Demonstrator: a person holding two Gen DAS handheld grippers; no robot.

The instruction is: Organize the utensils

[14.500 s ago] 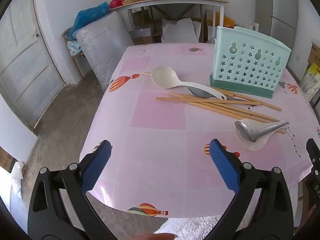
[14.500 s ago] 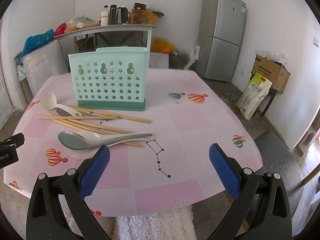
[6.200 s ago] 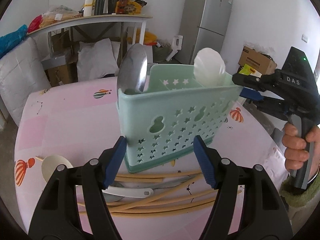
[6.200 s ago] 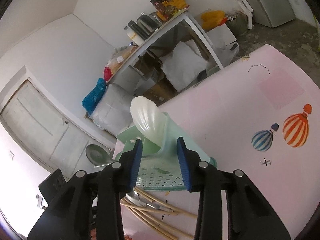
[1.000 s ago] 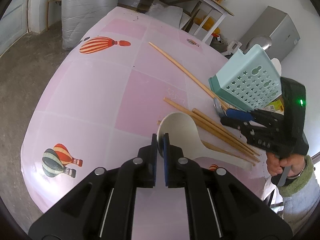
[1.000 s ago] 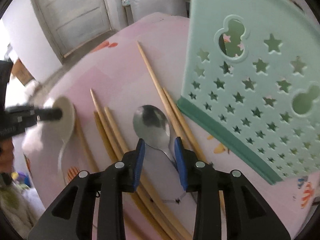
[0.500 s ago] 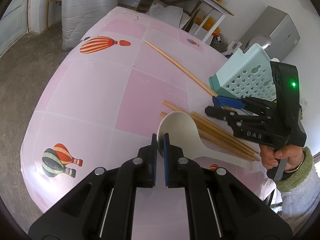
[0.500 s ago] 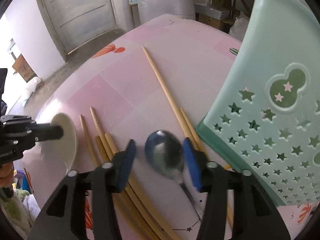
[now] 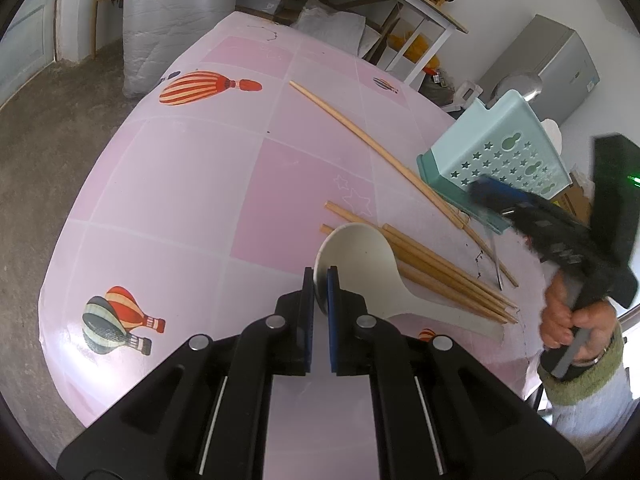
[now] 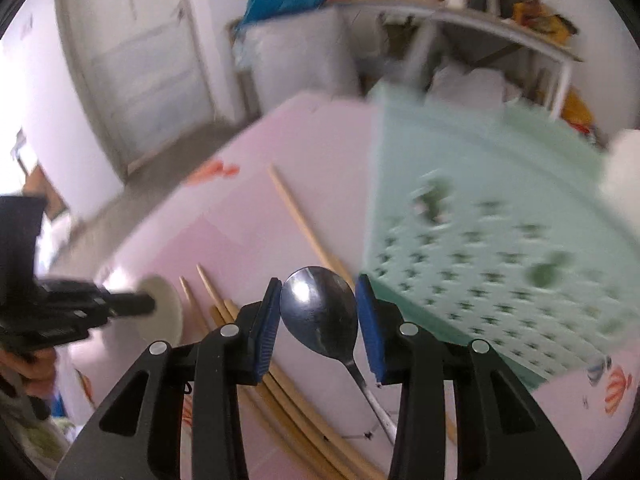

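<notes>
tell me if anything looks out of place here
The chopsticks lie loose and crisscrossed on the table beside the green caddy, one stray stick angled off alone. Each gripper grips a spoon by its bowl, not its handle: left gripper on the white spoon, right gripper on the metal spoon.

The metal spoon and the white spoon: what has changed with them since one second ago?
The right gripper has lifted the metal spoon off the chopsticks; its bowl sits between the pads and it now hangs beside the green holder. The left gripper stays shut on the rim of the white spoon, which has not moved. The chopsticks lie as before.
</notes>
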